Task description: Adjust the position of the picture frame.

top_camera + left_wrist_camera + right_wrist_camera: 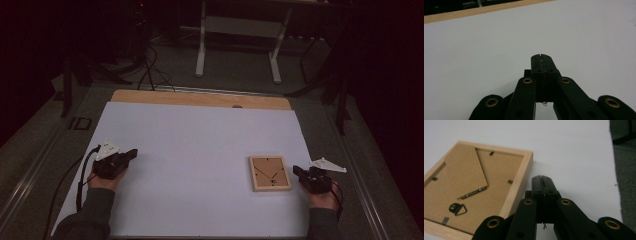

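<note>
A small dark label strip is lying along the lower edge of the easel stand on the back of the picture frame (476,192), but its pale lettering is showing too small and blurred in the right gripper view to be read, and no other writing is coming through anywhere. The frame is lying face down at the lower right of the high view on the white sheet (200,150), its brown backing board, metal turn clips and a triangular hanging ring facing up; in the right gripper view its lower left corner is running out of the picture. The right gripper (541,178) is sitting just beside the frame's right rail, jaws pressed fully together and gripping nothing, apart from the wood by a narrow strip of sheet. The left gripper (541,56) is resting at the left of the high view, well apart from the frame, its jaws likewise closed tight on nothing. Both forearms are entering from the bottom edge, sleeves cut off there. The room beyond the table is lying in deep shadow, only a pale table stand (237,37) and cables making themselves out. A wooden edge (200,98) is bordering the sheet's far side, and broad bare sheet is stretching between the two grippers.
</note>
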Tool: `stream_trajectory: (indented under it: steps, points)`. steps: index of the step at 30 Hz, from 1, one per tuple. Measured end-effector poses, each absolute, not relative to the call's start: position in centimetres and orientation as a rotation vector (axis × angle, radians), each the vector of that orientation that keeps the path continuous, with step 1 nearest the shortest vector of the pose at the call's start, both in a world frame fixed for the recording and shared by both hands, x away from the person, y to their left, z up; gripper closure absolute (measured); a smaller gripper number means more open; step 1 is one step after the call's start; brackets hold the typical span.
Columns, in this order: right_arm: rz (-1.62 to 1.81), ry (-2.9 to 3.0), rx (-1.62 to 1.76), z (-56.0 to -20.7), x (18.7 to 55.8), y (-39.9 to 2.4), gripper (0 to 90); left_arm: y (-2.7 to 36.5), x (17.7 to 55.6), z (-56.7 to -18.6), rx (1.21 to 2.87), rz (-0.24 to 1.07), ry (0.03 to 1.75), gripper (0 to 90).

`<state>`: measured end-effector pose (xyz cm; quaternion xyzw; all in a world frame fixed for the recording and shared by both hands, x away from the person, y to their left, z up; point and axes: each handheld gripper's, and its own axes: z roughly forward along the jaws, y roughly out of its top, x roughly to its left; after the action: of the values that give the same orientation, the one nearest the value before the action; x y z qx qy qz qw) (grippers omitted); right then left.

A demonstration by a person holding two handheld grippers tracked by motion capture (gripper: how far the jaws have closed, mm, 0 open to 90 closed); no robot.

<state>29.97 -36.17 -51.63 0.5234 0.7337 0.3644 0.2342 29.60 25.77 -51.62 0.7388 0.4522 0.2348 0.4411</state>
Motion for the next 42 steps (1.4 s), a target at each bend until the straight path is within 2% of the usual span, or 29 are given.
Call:
stream_trajectory:
  steps: [26,42]
  points:
    - [1.003,2.119,1.507,-52.5,30.5,-35.0,90.0,25.5,29.3,-51.4,1.837,0.612,1.117,90.0]
    - [1.004,2.257,1.429,-52.4,29.6,-32.4,90.0,25.4,29.3,-51.4,1.838,0.611,1.116,90.0]
